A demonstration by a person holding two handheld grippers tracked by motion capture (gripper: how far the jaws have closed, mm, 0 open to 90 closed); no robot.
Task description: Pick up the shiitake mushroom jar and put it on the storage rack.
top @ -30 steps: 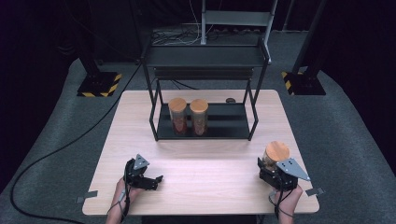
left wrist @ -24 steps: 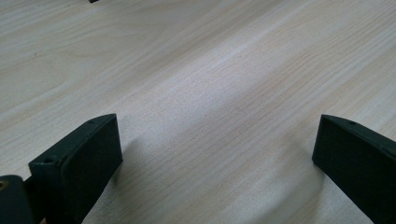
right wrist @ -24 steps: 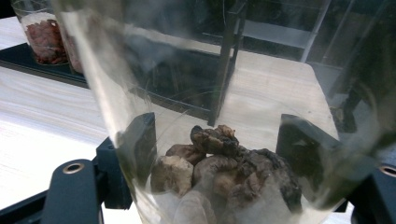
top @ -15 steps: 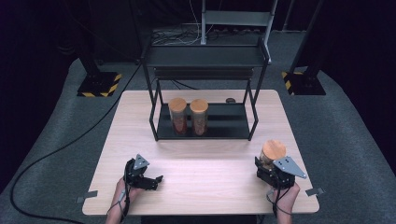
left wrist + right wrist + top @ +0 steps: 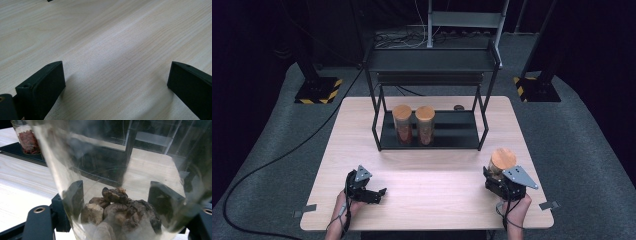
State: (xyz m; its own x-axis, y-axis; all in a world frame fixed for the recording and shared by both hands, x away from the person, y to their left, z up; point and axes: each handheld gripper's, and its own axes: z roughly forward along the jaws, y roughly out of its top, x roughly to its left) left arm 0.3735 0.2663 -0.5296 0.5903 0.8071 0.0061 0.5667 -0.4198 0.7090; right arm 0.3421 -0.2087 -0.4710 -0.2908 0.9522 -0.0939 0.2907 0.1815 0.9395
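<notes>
A clear glass jar [image 5: 503, 160] with a round wooden lid is lifted near the table's front right, and my right gripper [image 5: 498, 176] is shut on it. In the right gripper view the jar [image 5: 117, 167] fills the space between the two black jaws, with brown and pale chunks [image 5: 117, 206] lying at its bottom. My left gripper [image 5: 379, 192] rests low over the table's front left. It is open, and in the left gripper view there is only bare wood between the jaws of the left gripper [image 5: 115, 82].
A black two-level metal rack [image 5: 457, 131] stands at the table's back middle. Two wood-lidded jars [image 5: 402, 124] [image 5: 425, 124] stand side by side on its lower shelf. A small dark object [image 5: 458, 107] lies behind the rack. Tape marks sit at the front corners.
The right gripper and its jar have shifted slightly to the left. The left gripper has stayed in place.
</notes>
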